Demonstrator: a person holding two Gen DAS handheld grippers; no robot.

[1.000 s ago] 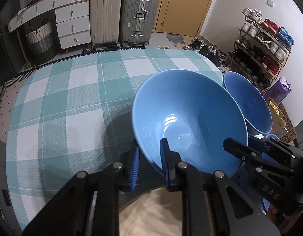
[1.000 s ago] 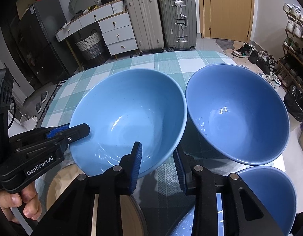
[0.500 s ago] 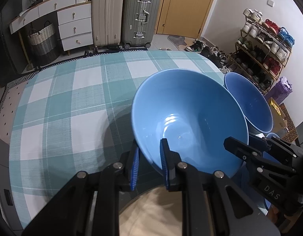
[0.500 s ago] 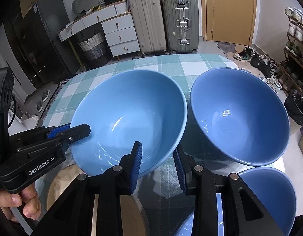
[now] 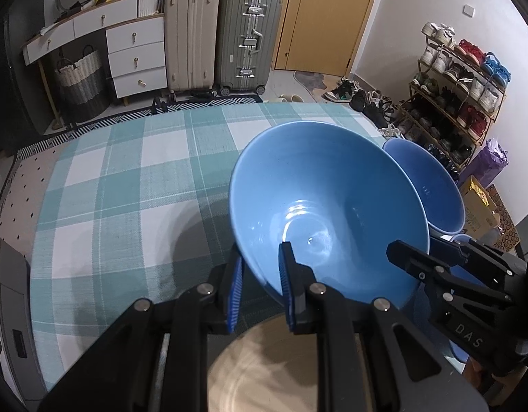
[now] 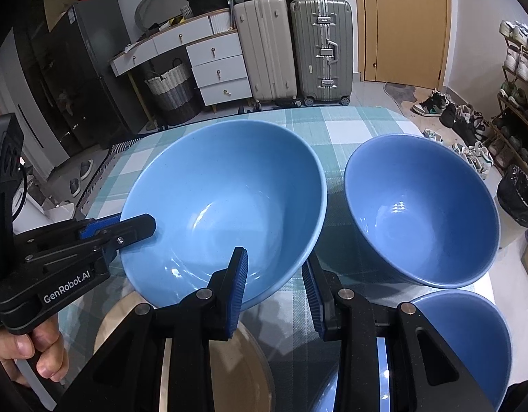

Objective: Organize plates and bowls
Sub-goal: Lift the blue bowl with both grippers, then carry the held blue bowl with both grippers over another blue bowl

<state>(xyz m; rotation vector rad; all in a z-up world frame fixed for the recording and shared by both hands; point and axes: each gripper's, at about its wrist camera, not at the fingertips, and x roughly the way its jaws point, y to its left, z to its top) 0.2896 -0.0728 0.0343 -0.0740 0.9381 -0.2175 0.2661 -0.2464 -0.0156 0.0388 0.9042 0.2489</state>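
A large blue bowl [image 5: 318,206] hangs tilted above the plaid table [image 5: 119,185], over its own shadow. My left gripper [image 5: 261,253] is shut on its near rim, one finger inside and one outside. From the right wrist view this bowl [image 6: 222,192] fills the centre. The left gripper [image 6: 140,224] clamps its left rim and my right gripper [image 6: 274,258] straddles the near right rim, shut on the slanted wall. A second blue bowl [image 6: 421,213] stands on the cloth to the right.
A third blue bowl [image 6: 469,343] sits at the near right. A beige plate [image 5: 281,360] lies under both grippers. The table's right edge runs close behind the standing bowls. Suitcases, drawers and a shoe rack stand on the floor beyond.
The held bowl has risen with both grippers. The table and the standing bowl look smaller and farther below. Both grips are unchanged.
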